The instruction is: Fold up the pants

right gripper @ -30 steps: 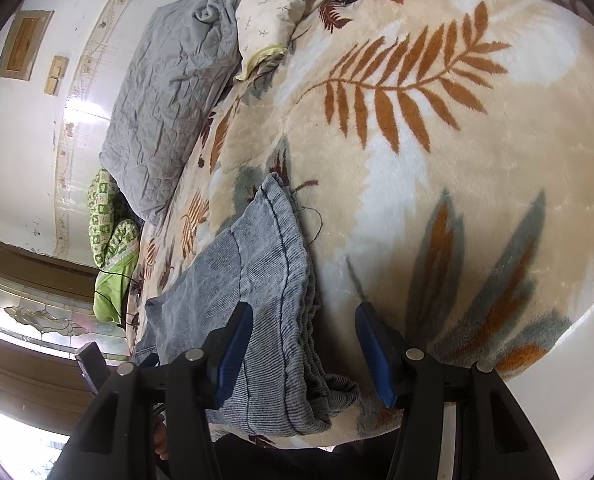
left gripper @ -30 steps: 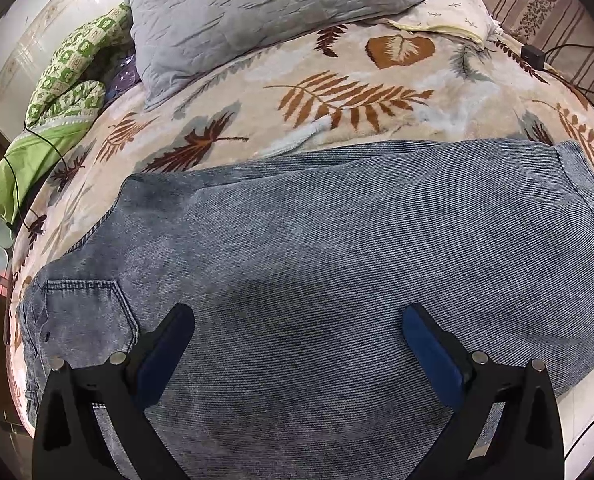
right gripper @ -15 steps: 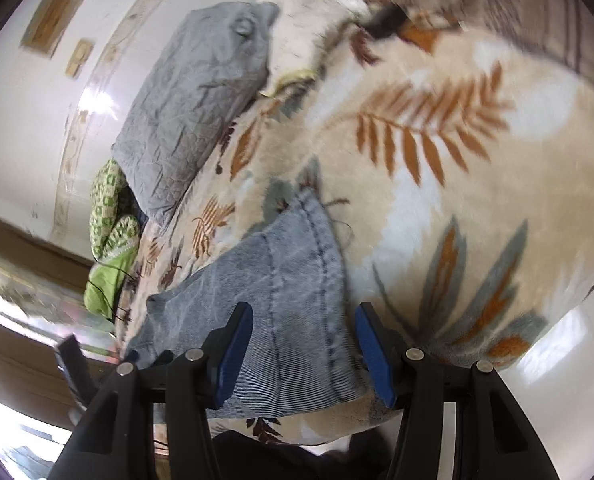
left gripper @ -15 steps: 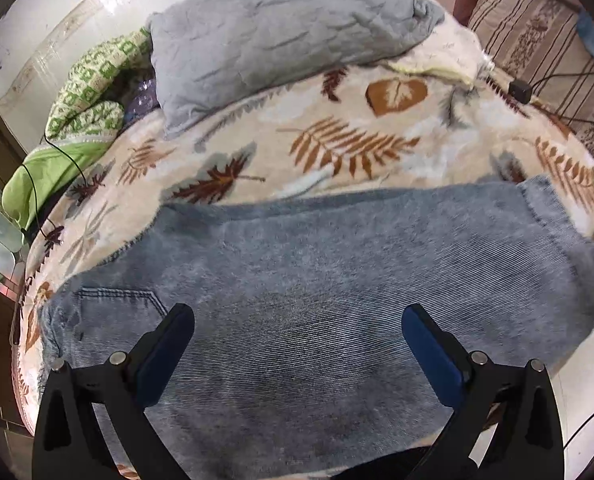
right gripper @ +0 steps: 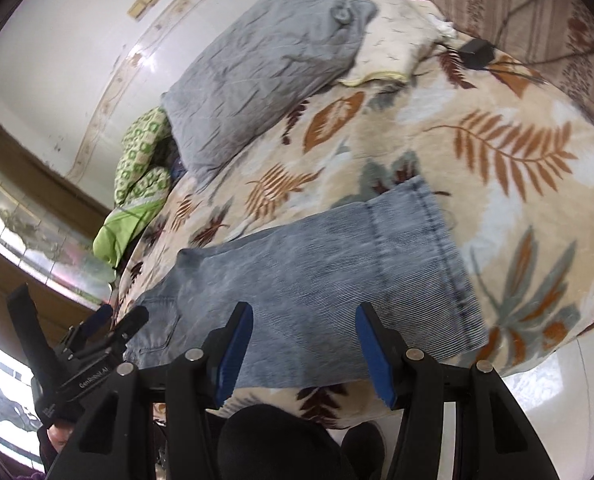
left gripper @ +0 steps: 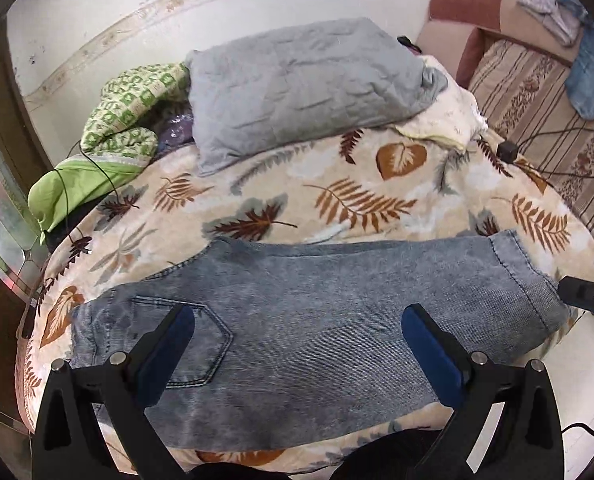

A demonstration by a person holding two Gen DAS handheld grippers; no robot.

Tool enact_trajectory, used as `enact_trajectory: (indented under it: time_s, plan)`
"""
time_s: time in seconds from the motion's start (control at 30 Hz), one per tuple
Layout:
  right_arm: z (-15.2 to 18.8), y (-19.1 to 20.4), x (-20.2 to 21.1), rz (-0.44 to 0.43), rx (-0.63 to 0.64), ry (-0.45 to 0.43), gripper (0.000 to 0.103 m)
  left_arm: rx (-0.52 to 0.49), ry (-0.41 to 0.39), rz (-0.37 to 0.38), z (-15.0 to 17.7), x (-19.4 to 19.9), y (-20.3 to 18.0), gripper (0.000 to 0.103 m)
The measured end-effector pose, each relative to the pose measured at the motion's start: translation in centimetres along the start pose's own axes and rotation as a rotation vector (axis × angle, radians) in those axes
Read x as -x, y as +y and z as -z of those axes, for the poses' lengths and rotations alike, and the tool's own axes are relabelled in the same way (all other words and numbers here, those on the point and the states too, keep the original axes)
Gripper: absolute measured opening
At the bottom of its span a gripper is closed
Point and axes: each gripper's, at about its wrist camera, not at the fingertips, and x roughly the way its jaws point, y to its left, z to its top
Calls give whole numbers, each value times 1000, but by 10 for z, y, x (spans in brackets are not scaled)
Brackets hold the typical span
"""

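Pants point(left gripper: 317, 320) lie flat across the near part of the bed point(left gripper: 337, 200), already doubled leg on leg so they make one long blue denim strip — waist and back pocket point(left gripper: 193, 344) toward the left, hems point(right gripper: 445, 264) toward the right. The strip sits close to the bed's near edge, with the leaf-print blanket bare beyond it.

Both tools hang above the cloth and touch nothing. The left gripper point(left gripper: 293, 356) has its blue pads wide apart over the pocket end and middle; the right gripper point(right gripper: 305, 348) also stands spread, above the lower leg near the hems. Neither holds any fabric.

By my reading the lengthwise fold is done and the crosswise fold is not yet begun — this is the pause between the two. The next move likely calls for each gripper to drop to one end's corners, pinch both denim layers together, and carry that end over to meet the other, keeping the edges square so the layers do not slide.

Behind, a grey pillow point(left gripper: 301, 84) and a green cloth point(left gripper: 121, 120) sit well apart from the work.
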Motion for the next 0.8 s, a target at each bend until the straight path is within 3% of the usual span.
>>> enact_trajectory:
  time_s: [0.17, 0.37, 0.43, 0.67, 0.8]
  plan:
    - [5, 20, 5, 1, 38, 1, 57, 13, -20, 12, 2, 10, 9, 103]
    - [2, 13, 8, 50, 31, -21, 61, 12, 6, 6, 5, -1, 9, 103]
    - [1, 3, 8, 88, 15, -26, 61, 9, 19, 2, 6, -6, 7, 103]
    - [-7, -43, 11, 92, -90, -37, 61, -38, 72, -8, 10, -29, -10, 103]
    - [-11, -68, 9, 97, -144, -33, 61, -61, 174, -22, 18, -57, -17, 103]
